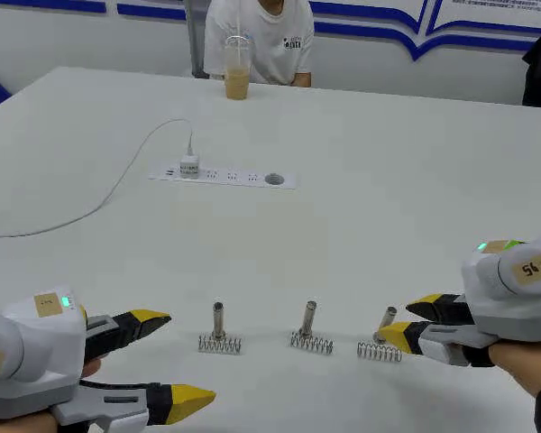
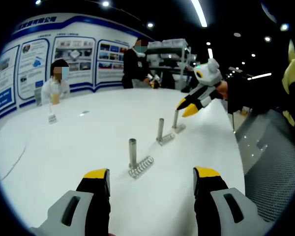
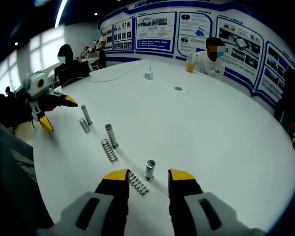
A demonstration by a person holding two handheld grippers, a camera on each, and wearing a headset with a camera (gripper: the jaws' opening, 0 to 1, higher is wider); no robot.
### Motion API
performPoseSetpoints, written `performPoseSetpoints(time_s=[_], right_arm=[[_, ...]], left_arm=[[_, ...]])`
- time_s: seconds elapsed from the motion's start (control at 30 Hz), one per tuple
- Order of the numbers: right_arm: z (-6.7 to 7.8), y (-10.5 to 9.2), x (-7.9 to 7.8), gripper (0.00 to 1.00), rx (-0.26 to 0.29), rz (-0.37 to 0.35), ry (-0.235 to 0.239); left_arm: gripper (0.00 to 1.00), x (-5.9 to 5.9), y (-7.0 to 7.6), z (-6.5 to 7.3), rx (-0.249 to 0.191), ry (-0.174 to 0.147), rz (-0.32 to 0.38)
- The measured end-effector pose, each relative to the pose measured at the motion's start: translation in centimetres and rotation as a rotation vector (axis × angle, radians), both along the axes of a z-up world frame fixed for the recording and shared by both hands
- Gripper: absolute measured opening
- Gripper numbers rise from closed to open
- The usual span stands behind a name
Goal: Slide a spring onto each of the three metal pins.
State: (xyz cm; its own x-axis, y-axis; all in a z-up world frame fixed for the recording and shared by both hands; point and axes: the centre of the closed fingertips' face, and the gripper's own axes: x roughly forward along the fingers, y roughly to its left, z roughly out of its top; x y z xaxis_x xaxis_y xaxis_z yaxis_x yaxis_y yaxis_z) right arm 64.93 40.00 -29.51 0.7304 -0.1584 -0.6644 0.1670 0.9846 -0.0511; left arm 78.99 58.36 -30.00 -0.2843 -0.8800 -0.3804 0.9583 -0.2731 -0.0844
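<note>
Between the spread fingers of my right gripper [image 3: 148,175]: nearest pin [image 3: 149,169] standing bare, right spring [image 3: 137,182] lying flat just beside it | left gripper [image 2: 151,172] also gaping, holding nothing, left pin [image 2: 132,152] and left spring [image 2: 140,166] ahead of its fingers | I am judging none of three threaded yet | head view: my lower fingertip is overlapping nearest pin's base, contact unclear

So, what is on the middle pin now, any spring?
Nothing: the middle pin stands bare. A spring lies flat on the table before it; the pin's foot behind it is unclear.
</note>
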Motion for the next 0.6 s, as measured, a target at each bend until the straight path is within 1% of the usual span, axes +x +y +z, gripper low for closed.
performPoseSetpoints(time_s=[0.17, 0.37, 0.6], right_arm=[[0.1, 0.0, -0.4, 0.33, 0.001, -0.004, -0.006], [-0.1, 0.1, -1.1, 0.34, 0.005, -0.014, -0.008], [0.0, 0.3, -1.5, 0.35, 0.006, -0.021, -0.017]], left_arm=[[0.69, 0.3, -0.3, -0.2, 0.006, -0.01, -0.006], [0.64, 0.8, -1.0, -0.4, 0.01, -0.025, -0.022], [0.6, 0.9, -1.6, -1.1, 0.022, -0.037, -0.043]])
